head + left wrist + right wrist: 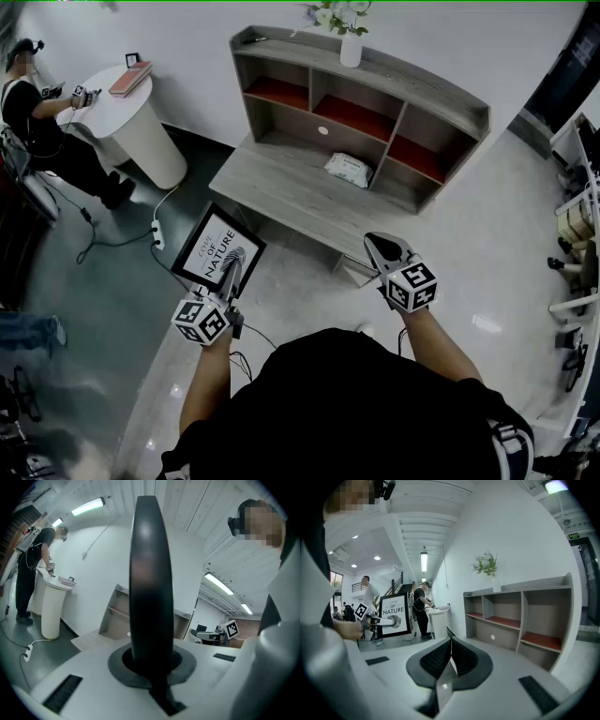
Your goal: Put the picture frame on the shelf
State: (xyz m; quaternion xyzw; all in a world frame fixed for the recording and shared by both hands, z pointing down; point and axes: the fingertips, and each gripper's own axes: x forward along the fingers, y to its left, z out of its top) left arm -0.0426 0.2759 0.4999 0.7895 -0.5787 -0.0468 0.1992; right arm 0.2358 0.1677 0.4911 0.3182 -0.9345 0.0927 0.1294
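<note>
Left tool (229, 278) is clamped on an edge of the picture frame (217, 249), held upright in the air, well short of the shelf (403, 80). Right tool (382, 246) is closed and empty. Carry step, I judge; next, reach forward to a free cubby. Wipes pack (349, 169) lies on the bench (272, 183), and a vase (351, 49) takes part of the top.

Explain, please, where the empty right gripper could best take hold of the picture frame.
Probably the free side edge opposite the one the left gripper clamps. The picture frame is flat, thin and held upright, so jaws can only straddle its black border, front and back. Come from the side of the right gripper, after opening its shut jaws.
</note>
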